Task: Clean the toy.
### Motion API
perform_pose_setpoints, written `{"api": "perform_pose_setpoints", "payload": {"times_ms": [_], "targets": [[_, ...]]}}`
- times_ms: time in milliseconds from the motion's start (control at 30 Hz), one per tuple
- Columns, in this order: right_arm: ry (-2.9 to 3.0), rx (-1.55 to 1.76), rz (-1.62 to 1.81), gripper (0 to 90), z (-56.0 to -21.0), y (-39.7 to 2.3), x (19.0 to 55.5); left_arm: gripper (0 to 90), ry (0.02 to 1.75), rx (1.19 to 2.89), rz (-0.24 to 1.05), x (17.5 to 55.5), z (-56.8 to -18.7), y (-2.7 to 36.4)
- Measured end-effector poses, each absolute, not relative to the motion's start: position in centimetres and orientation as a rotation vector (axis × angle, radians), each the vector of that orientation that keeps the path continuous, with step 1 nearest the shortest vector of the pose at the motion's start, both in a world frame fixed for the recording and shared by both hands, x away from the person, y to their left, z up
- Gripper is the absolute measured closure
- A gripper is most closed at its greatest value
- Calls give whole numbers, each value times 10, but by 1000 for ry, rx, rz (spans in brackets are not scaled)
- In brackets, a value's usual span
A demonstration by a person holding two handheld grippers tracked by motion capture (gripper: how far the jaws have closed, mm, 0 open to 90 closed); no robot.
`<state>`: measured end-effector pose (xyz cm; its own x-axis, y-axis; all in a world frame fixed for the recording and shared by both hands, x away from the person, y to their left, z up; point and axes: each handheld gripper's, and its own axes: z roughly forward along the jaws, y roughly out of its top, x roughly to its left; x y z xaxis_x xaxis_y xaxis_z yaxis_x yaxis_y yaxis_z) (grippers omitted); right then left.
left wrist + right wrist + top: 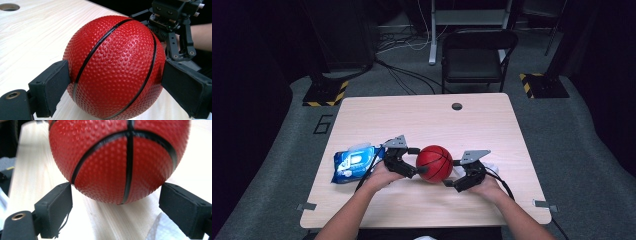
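A red mini basketball (434, 163) with black seams rests on the wooden table (422, 120) between both grippers. My left gripper (419, 162) comes at it from the left. In the left gripper view its two black pads (52, 85) press on either side of the ball (115, 67), so it is shut on it. My right gripper (451, 172) sits at the ball's right. In the right gripper view its jaws stand wide, with the pads (56, 205) beside the ball's (120, 157) lower edges and not squeezing it. The right gripper (172, 25) also shows behind the ball.
A blue pack of wet wipes (354, 162) lies just left of my left hand. A white tissue (162, 230) lies under the right gripper. A cable hole (456, 106) marks the table's far side, and a black chair (477, 55) stands beyond it.
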<state>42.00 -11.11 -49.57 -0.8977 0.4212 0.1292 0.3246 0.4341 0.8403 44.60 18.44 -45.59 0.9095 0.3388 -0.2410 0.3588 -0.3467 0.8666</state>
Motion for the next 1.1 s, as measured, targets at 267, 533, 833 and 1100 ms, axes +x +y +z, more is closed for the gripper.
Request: {"api": "perform_pose_setpoints", "payload": {"times_ms": [267,533,833,1100], "targets": [[2504,649,1567,182,-479,-125,413,113,468,2027,-15,438,-469,177],[2478,625,1577,197,-476,-122,412,124,463,2020,17,436,-468,176],[2484,606,1574,144,-476,-115,412,118,466,2022,39,440,-460,176],[2594,637,1451,125,-499,-116,417,124,468,2035,47,440,-462,179]]}}
